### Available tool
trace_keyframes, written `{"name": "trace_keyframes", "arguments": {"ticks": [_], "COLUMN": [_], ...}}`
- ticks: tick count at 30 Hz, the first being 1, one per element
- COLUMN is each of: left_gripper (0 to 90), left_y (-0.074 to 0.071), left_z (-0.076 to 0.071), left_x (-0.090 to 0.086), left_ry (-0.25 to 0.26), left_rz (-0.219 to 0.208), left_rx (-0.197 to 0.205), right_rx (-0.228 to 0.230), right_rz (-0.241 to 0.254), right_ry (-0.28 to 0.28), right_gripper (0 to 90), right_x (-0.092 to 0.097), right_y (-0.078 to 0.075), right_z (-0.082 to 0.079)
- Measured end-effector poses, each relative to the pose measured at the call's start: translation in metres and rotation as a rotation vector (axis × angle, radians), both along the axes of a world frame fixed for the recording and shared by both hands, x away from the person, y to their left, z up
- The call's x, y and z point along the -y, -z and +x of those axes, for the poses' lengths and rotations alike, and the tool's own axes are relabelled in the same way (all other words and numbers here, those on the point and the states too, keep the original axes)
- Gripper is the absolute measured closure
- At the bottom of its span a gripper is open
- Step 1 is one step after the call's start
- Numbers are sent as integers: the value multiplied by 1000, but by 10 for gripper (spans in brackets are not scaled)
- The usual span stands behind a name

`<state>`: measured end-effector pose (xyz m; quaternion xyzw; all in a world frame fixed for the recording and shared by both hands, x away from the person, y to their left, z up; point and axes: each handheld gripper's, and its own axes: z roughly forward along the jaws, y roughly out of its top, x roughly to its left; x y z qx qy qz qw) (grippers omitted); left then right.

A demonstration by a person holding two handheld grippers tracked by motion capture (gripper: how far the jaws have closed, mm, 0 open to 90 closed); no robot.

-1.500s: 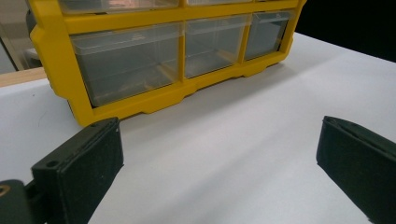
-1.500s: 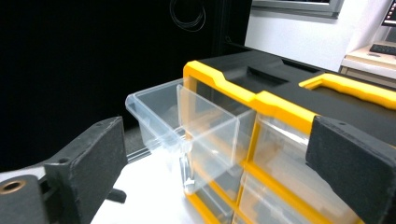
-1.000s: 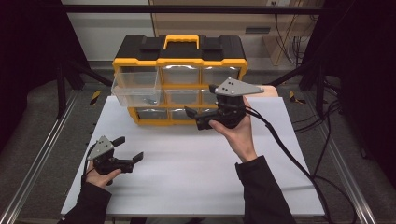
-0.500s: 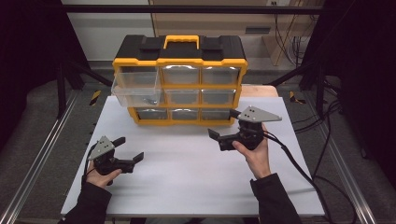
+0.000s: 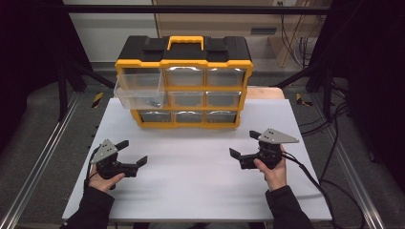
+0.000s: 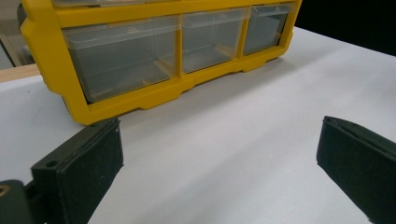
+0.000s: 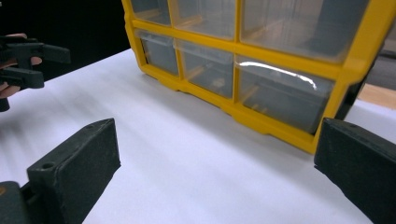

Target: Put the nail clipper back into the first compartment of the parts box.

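A yellow and black organizer (image 5: 184, 81) with clear drawers stands at the back of the white table (image 5: 191, 191). Its middle-left drawer (image 5: 140, 98) is pulled out; the others sit flush. My left gripper (image 5: 133, 152) rests low at the table's front left, open and empty, aimed toward the organizer's bottom row (image 6: 140, 56). My right gripper (image 5: 244, 144) sits at the front right, also open and empty, pointing left. From it I see the organizer's lower right drawers (image 7: 275, 93) and, far off at the left, the other gripper (image 7: 32, 58).
Black cables (image 5: 329, 143) trail off the table's right side. A metal rail (image 5: 38, 162) runs along the left. Bare white table surface lies between the two grippers and in front of the organizer.
My right gripper drew back from the organizer's lower right drawers and came down to the table's front right. The left gripper stayed put.
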<state>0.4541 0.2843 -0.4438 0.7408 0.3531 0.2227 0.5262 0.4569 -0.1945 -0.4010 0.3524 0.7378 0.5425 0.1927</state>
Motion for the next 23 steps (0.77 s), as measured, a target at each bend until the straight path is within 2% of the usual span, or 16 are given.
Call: {"name": "trace_keyframes", "arguments": {"ticks": [6,8,16,23], "left_gripper": [3,3,3,3], "left_y": [0,0,0,0], "left_z": [0,0,-1,-1], "left_x": [0,1,1,1], "left_ry": [1,2,3,2], "left_rz": [6,4,5,6], "left_rx": [-1,1,0,1], "right_rx": [8,14,12,-3], "right_rz": [21,14,34,30], "right_ry": [12,15,11,44], "right_gripper": [4,4,5,7], "right_x": [16,20,34,45], "right_y": [19,23,36,44], "right_z": [-6,-7,-11,-8]}}
